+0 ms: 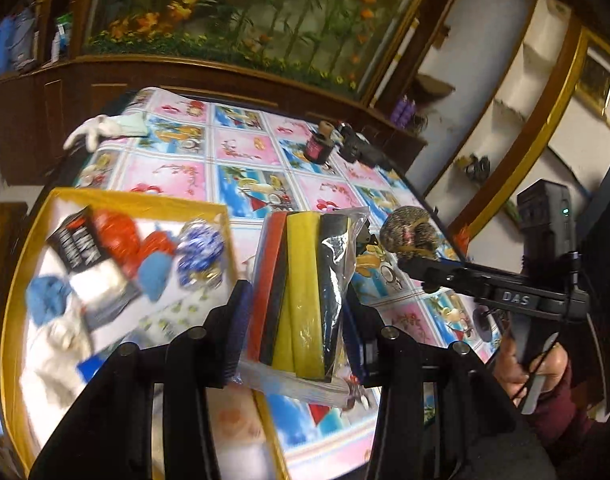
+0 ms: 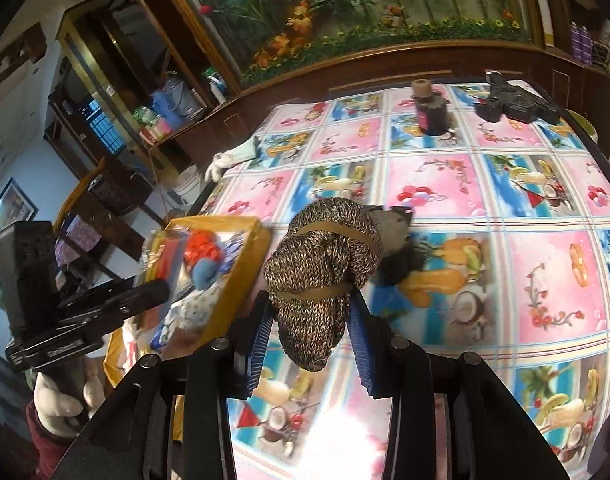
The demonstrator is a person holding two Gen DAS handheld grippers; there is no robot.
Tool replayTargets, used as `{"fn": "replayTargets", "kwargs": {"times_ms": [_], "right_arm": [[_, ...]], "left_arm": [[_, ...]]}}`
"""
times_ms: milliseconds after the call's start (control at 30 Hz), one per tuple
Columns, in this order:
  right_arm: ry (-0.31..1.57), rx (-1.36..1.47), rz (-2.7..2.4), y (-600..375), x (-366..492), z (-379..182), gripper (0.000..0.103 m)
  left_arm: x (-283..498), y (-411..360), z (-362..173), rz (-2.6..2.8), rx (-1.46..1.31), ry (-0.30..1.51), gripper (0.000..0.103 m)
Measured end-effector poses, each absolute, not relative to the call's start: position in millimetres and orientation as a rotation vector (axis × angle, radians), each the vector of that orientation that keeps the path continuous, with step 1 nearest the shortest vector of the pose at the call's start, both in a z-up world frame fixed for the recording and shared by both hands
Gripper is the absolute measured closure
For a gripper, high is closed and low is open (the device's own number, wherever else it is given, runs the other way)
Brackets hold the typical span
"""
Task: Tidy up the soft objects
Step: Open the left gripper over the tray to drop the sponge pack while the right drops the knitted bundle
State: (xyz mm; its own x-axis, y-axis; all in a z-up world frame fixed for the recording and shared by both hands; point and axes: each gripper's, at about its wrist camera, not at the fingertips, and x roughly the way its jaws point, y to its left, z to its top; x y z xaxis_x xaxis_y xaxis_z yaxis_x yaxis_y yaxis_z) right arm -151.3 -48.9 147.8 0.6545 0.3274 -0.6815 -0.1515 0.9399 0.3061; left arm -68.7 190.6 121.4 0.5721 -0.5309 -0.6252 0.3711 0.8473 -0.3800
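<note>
With the left claw [image 1: 293, 312] pinching the bagged sponge pack [image 1: 301, 280] above the desk [image 1: 241, 148] beside the yellow-rimmed box [image 1: 137, 196] and the right claw [image 2: 309, 324] clamping the knit bundle [image 2: 325, 264], slippery film may slide free if jolted.
</note>
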Motion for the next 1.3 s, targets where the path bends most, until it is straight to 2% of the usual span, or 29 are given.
{"fn": "replayTargets", "kwargs": {"times_ms": [300,633,800,900,1000,1100,1200,1300], "right_arm": [[0.864,0.161,0.388,26.6,-154.2,139.3,0.066],[0.949,0.074,0.497,105.2,-144.8,112.0,0.066],[0.936,0.027,0.507,138.1,-129.5,111.1,0.066],[0.943,-0.013,0.494,159.5,-118.3,100.9,0.065],[0.934,-0.063,0.463,180.8,-106.0,91.8,0.065],[0.934,-0.075,0.447,193.7,-88.1,85.0,0.063],[0.935,-0.064,0.430,199.0,-73.6,82.7,0.049],[0.907,-0.055,0.427,195.3,-77.5,89.3,0.042]], "left_arm": [[-120.2,274.4,93.4,-0.365,-0.382,0.776,0.062],[-120.3,313.1,57.1,-0.173,-0.461,0.809,0.062],[-121.0,322.8,50.0,-0.066,-0.449,0.800,0.044],[-124.2,325.7,47.6,-0.040,-0.435,0.782,0.037],[-130.1,327.8,47.5,-0.025,-0.432,0.757,0.036],[-136.1,326.1,49.7,-0.005,-0.428,0.734,0.036],[-142.7,322.6,53.7,0.038,-0.401,0.708,0.028],[-152.2,315.3,66.4,0.162,-0.306,0.647,0.028]]}}
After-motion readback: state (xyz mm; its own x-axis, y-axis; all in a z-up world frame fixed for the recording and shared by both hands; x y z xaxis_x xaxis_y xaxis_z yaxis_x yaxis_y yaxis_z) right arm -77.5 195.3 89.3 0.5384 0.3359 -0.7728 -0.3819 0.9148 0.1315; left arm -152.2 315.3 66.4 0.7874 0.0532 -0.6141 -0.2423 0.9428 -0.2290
